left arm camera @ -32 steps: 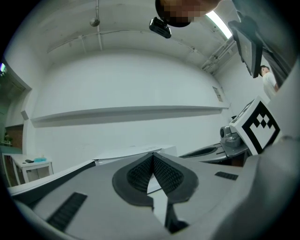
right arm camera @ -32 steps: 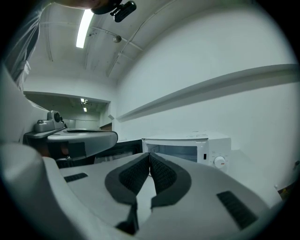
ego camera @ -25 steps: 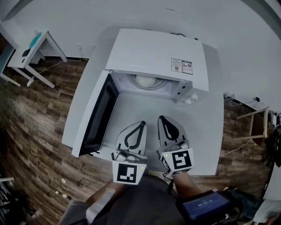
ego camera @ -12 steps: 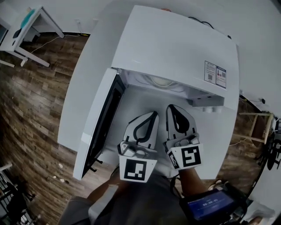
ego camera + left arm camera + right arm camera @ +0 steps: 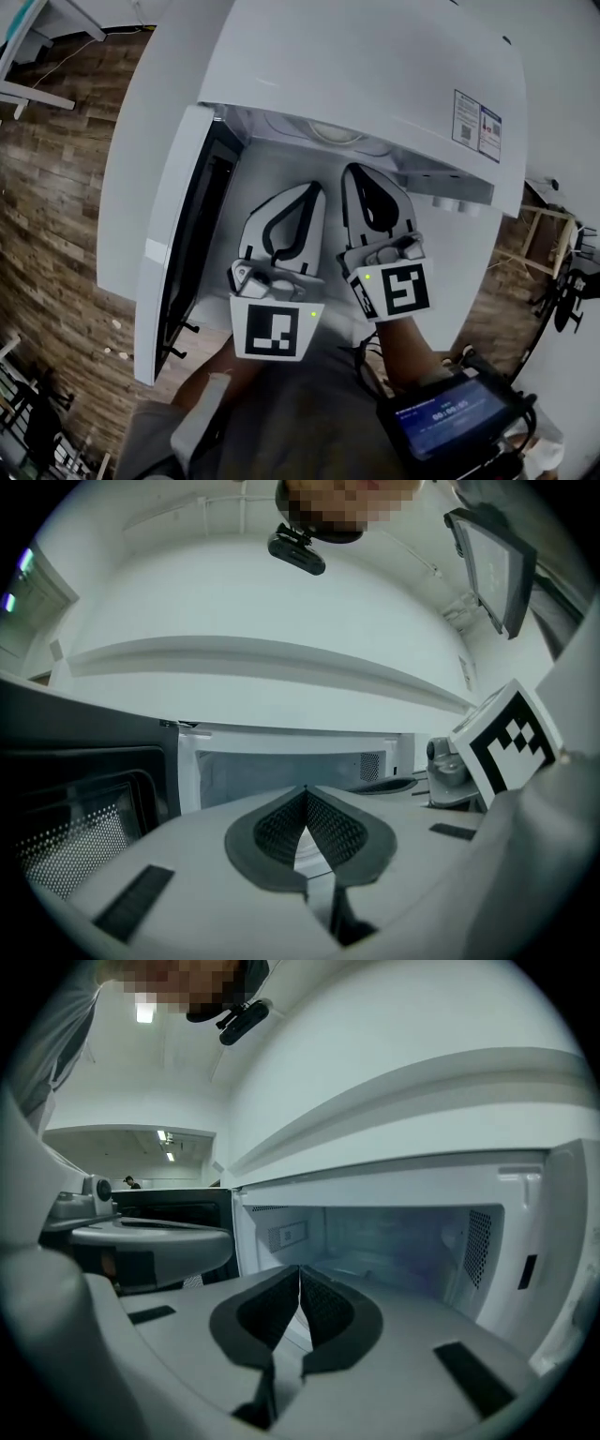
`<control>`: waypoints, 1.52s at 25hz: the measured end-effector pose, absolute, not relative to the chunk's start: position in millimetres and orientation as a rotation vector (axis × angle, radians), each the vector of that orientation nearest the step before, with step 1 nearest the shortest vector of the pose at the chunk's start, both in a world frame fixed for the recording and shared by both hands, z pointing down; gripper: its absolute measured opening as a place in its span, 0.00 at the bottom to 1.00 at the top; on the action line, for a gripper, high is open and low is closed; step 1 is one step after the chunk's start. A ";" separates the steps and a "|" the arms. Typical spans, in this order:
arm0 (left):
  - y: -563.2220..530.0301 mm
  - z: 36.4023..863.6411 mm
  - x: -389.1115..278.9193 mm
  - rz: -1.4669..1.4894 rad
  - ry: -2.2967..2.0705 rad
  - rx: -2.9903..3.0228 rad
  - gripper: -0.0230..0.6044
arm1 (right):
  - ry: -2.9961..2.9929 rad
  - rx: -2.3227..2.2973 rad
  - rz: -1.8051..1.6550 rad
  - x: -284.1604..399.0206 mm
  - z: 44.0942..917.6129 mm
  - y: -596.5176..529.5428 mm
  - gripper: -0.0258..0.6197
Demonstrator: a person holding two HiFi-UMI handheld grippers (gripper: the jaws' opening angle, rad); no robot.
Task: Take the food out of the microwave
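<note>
1. The microwave [image 5: 375,66] stands on the white bench [image 5: 141,122], and its door [image 5: 178,244] hangs open to the left. Only the left gripper view shows the perforated mesh [image 5: 70,832] of the door window.
2. The left hand-held gripper [image 5: 312,190] [image 5: 305,789] is level with the opening. Its own view shows the jaw tips pressed together with nothing between them.
3. The food is inside the microwave. Only the head view shows it, as a pale round dish [image 5: 333,131] under the top edge, and what the dish holds cannot be told.
4. The right hand-held gripper [image 5: 354,171] [image 5: 299,1269] is just beside the left one, its jaws also together and empty. Its view looks into the hazy cavity [image 5: 394,1232].
5. A label [image 5: 476,124] on the microwave's top carries a square code, and its print is too small to read.
6. A screen [image 5: 448,414] at the lower right shows digits too blurred to read.
</note>
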State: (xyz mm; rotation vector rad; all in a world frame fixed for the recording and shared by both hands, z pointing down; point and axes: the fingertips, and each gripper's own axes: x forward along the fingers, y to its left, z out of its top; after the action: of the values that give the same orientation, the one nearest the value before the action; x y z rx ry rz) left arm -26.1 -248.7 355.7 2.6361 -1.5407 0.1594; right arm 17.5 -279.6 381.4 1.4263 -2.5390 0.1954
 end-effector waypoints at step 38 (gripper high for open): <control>-248.9 394.5 -45.8 0.195 -1.499 2.500 0.05 | -2.281 1.467 0.037 10.2 457.6 -374.4 0.84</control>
State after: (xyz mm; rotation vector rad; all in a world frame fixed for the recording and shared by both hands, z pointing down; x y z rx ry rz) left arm -45.8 -248.9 394.5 2.4995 -1.4990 0.1953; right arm 10.2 -374.4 457.6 1.4671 -2.2806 0.0370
